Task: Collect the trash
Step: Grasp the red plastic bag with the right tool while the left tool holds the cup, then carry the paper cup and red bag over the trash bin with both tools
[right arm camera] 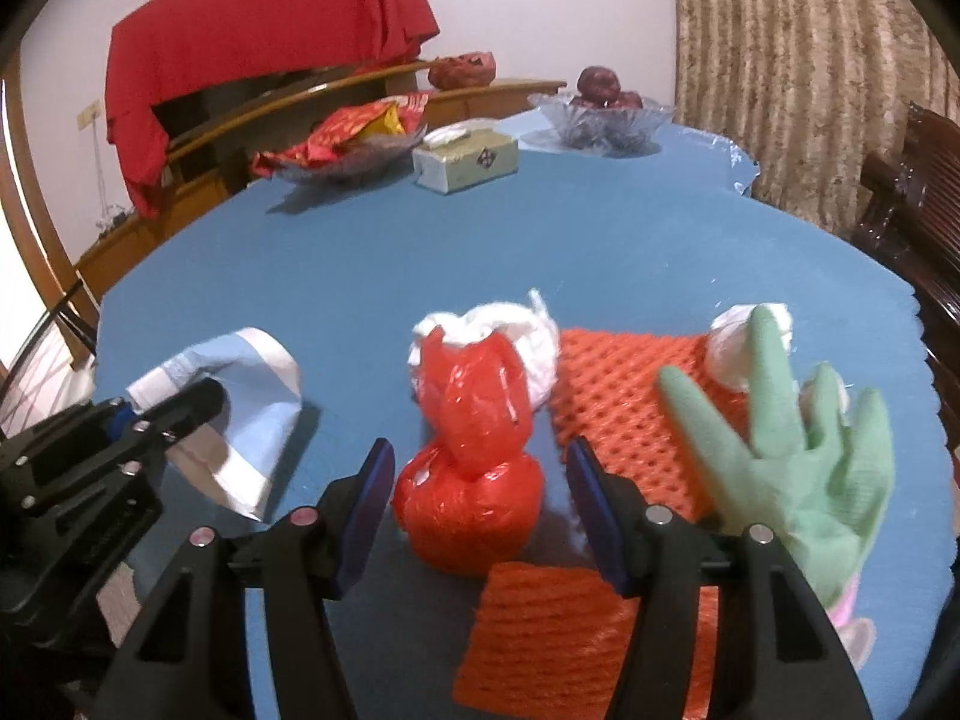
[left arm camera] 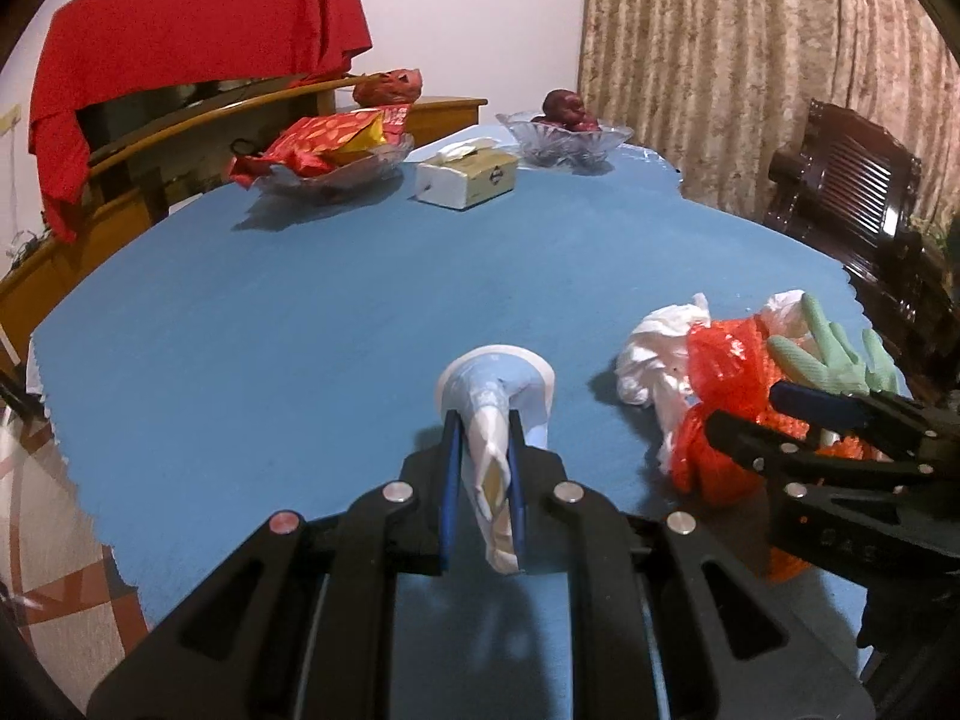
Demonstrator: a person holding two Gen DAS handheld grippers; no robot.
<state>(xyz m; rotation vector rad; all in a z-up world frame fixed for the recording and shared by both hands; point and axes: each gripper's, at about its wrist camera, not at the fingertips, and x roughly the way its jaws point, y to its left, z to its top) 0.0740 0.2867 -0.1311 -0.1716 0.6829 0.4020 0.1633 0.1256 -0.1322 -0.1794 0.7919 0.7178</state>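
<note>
My left gripper (left arm camera: 485, 426) is shut on a crushed blue-and-white paper cup (left arm camera: 492, 390), held just above the blue table (left arm camera: 300, 312). The same cup (right arm camera: 240, 396) shows at the left of the right wrist view. My right gripper (right arm camera: 480, 456) stands open with a knotted red plastic bag (right arm camera: 474, 438) between its blue pads (right arm camera: 372, 498); neither pad touches it. Behind the bag lies crumpled white plastic (right arm camera: 510, 324). Orange foam net (right arm camera: 630, 372), a second piece of it (right arm camera: 540, 618), a white wad (right arm camera: 732, 336) and a green glove (right arm camera: 798, 456) lie to the right.
At the table's far side stand a tissue box (left arm camera: 468, 177), a glass bowl of red snack packets (left arm camera: 336, 156) and a glass bowl of fruit (left arm camera: 567, 132). A dark wooden chair (left arm camera: 852, 192) is at the right edge. A wooden cabinet draped in red cloth (left arm camera: 180, 30) stands behind.
</note>
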